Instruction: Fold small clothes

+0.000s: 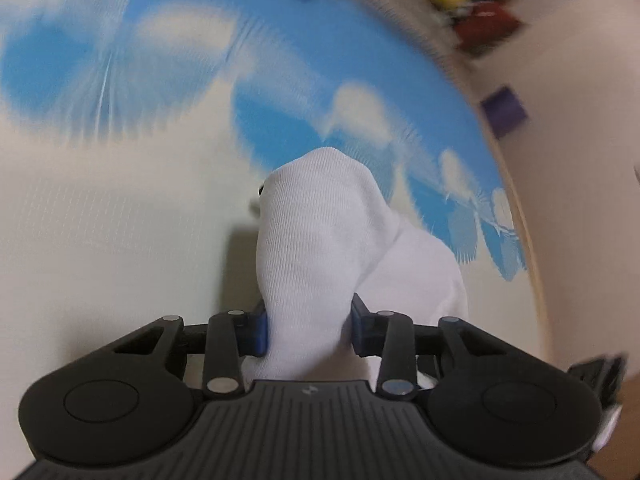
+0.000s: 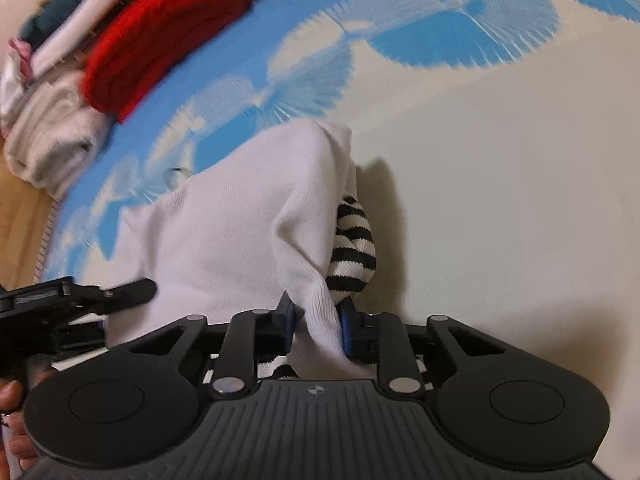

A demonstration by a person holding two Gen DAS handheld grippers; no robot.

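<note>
White knit cloth — a small white garment [image 2: 248, 216], probably a sock — is pinched by both tools at once and hangs off the blue-and-cream patterned mat [image 2: 500, 200] beneath. The right tool [image 2: 316, 330] has its blue pads narrowed down onto a gathered edge of the cloth, and the fabric runs forward and to the left from its tips. A black-and-white striped piece [image 2: 354, 248] sits just to the right of that tool's tips, tucked against the white cloth; whether it is part of the same garment or a second one cannot be told.

The left tool [image 1: 308, 330] grips a thicker bunch of the same cloth, jaws standing wider, with the fabric rising ahead of its tips in a rounded hump.

In the right wrist view the left tool shows close by at the left, so the garment's long axis probably stretches between the two tools — the fold would likely bring one held end across toward the other.
</note>
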